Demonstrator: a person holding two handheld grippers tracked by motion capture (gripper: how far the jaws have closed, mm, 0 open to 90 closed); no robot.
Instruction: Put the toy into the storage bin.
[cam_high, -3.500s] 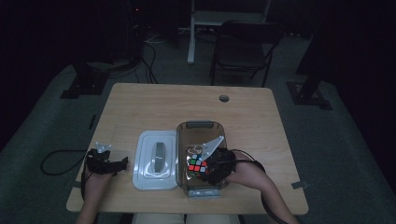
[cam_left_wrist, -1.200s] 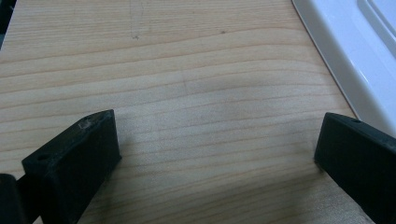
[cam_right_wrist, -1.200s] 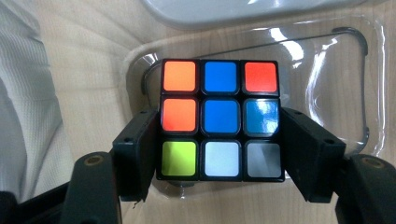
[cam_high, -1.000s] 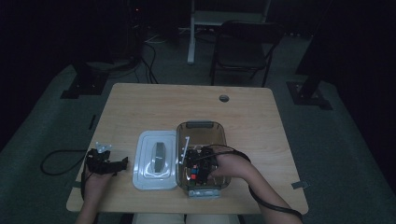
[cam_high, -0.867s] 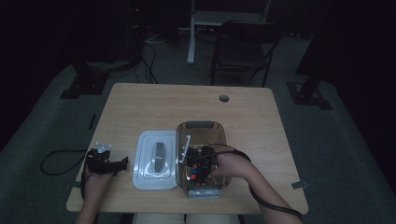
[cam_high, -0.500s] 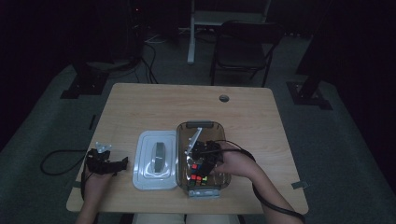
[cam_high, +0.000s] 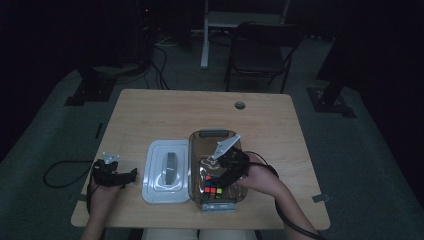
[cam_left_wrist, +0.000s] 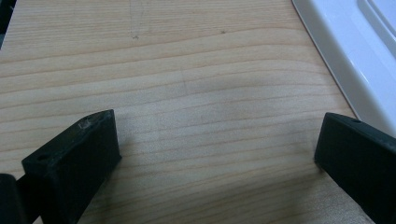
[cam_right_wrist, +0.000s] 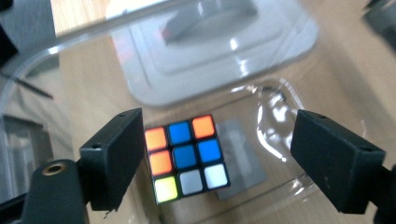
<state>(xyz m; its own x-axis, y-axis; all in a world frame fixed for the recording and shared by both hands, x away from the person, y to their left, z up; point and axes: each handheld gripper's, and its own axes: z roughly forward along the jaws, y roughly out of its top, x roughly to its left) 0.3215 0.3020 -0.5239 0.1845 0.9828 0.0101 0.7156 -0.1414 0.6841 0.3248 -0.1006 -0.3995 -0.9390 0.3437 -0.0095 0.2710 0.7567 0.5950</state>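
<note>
Cube: a colour-tiled puzzle cube (cam_right_wrist: 186, 157) lies on the floor of the clear box, at its near end as seen from above (cam_high: 213, 188). Top face shows orange, blue, white and one yellow tile. It stands free; nothing grips it.

Clear box: a smoke-tinted transparent container (cam_high: 196, 150), open on top, on the table's near right half. Its wall curves across the right gripper view (cam_right_wrist: 275, 107), with glare on the plastic.

Right gripper: right gripper (cam_right_wrist: 217, 161) held over the box, just above the cube. Jaws wide apart, having just been opening; cube sits in the gap, closer to the left-hand jaw in that gripper's view, pads not pressing it. From above, the gripper (cam_high: 220, 177) points into the box with its grey plate up.

Lid: white lid (cam_high: 168, 171) with a grey handle, flat on the table, just beside the box on its left.

Left gripper: left gripper (cam_left_wrist: 217, 154) low over bare wood near the table's front-left corner (cam_high: 112, 172), jaws spread wide, empty. Lid edge (cam_left_wrist: 355, 60) just beside it.

Table: light wooden table (cam_high: 165, 112).
</note>
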